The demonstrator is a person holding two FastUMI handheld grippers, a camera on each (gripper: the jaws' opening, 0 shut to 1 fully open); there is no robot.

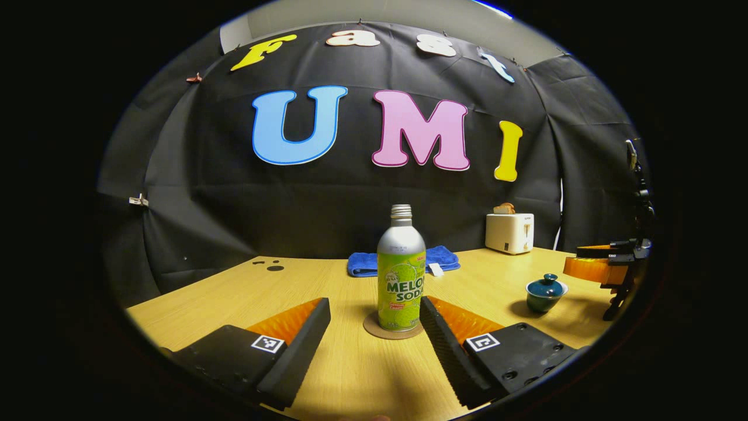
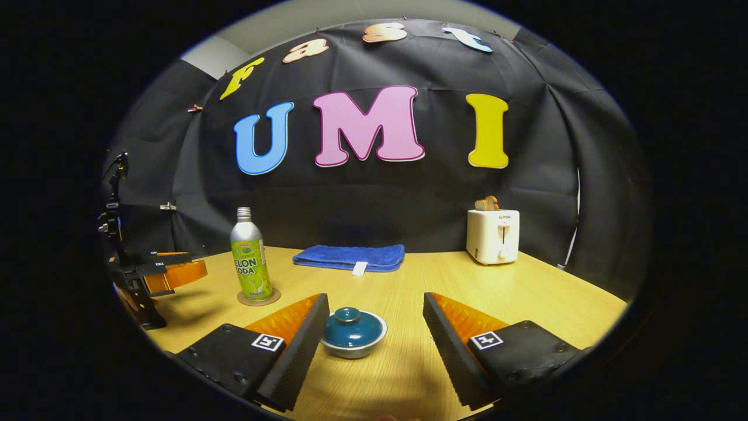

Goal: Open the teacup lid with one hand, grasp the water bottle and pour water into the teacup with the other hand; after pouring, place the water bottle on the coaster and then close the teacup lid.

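Note:
A silver and green water bottle [image 1: 401, 275] stands upright on a round brown coaster [image 1: 374, 327] in the left gripper view, just ahead of my left gripper [image 1: 374, 310], which is open and not touching it. The teal teacup [image 1: 545, 293] with its lid on sits to the right. In the right gripper view the teacup [image 2: 353, 333] with its lid [image 2: 348, 325] lies between and slightly left of my open right gripper [image 2: 375, 305] fingers. The bottle [image 2: 250, 257] and coaster [image 2: 259, 297] stand at the left, with the left gripper [image 2: 169, 275] beside them.
A wooden table [image 2: 526, 292] carries a folded blue towel [image 2: 350, 257] at the back and a white toaster [image 2: 492, 235] holding bread at the back right. The right gripper [image 1: 602, 266] shows at the right edge of the left gripper view.

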